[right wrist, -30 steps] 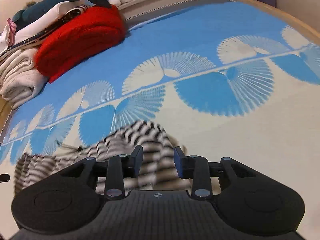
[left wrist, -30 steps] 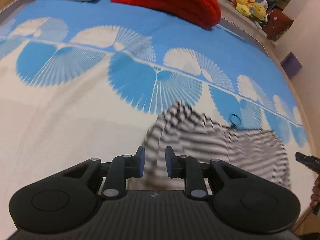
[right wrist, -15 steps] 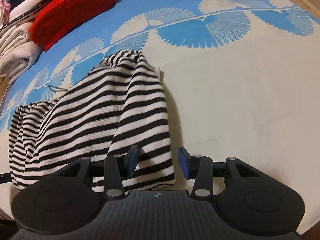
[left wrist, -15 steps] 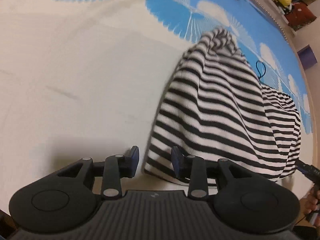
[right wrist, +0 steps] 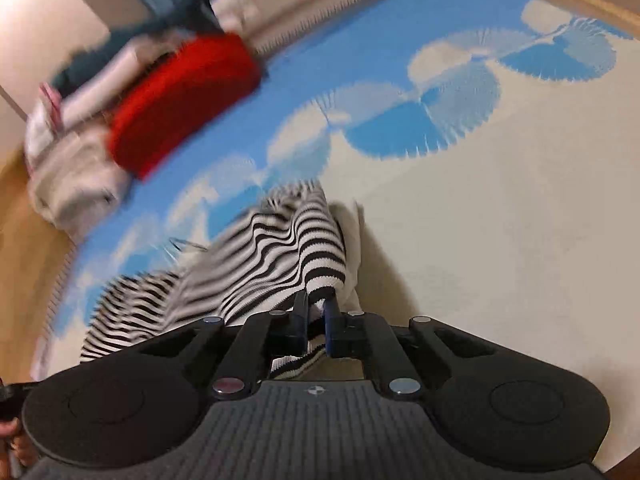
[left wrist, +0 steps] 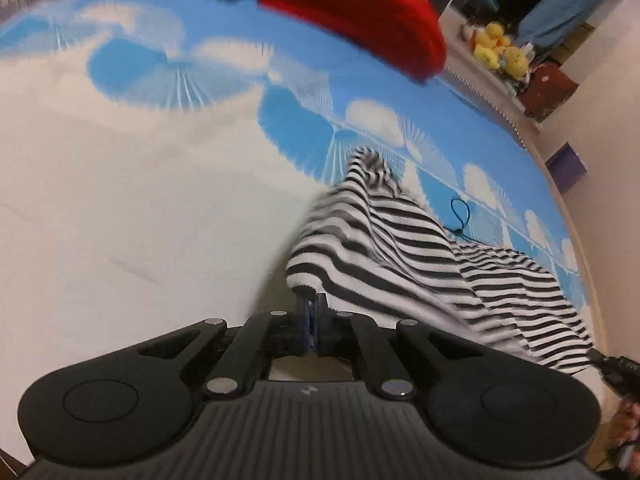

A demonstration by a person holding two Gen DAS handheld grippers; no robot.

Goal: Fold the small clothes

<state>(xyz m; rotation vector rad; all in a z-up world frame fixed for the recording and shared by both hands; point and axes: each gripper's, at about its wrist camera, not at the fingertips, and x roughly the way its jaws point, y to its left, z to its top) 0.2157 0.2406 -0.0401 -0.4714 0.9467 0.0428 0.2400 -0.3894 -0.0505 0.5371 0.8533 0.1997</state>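
Note:
A black-and-white striped garment [left wrist: 404,252] lies on the blue-and-cream patterned bedspread [left wrist: 140,208]. My left gripper [left wrist: 311,307] is shut on the garment's near hem and lifts that corner off the bed. In the right wrist view the same striped garment [right wrist: 280,252] drapes away to the left. My right gripper [right wrist: 316,308] is shut on its other hem corner, with striped cloth bunched between the fingers. The garment's far end rests on the bed.
A red folded knit [left wrist: 360,12] and pale folded clothes [right wrist: 76,184] lie at the far edge of the bed. A thin black cord loop [left wrist: 460,216] lies beside the garment. Yellow plush toys [left wrist: 496,48] sit on a shelf beyond. Cream bedspread stretches to either side.
Both grippers have closed on the hem corners of the striped garment and raised them; half a second ago both were open over the hem. The views have tilted up toward the far edge.

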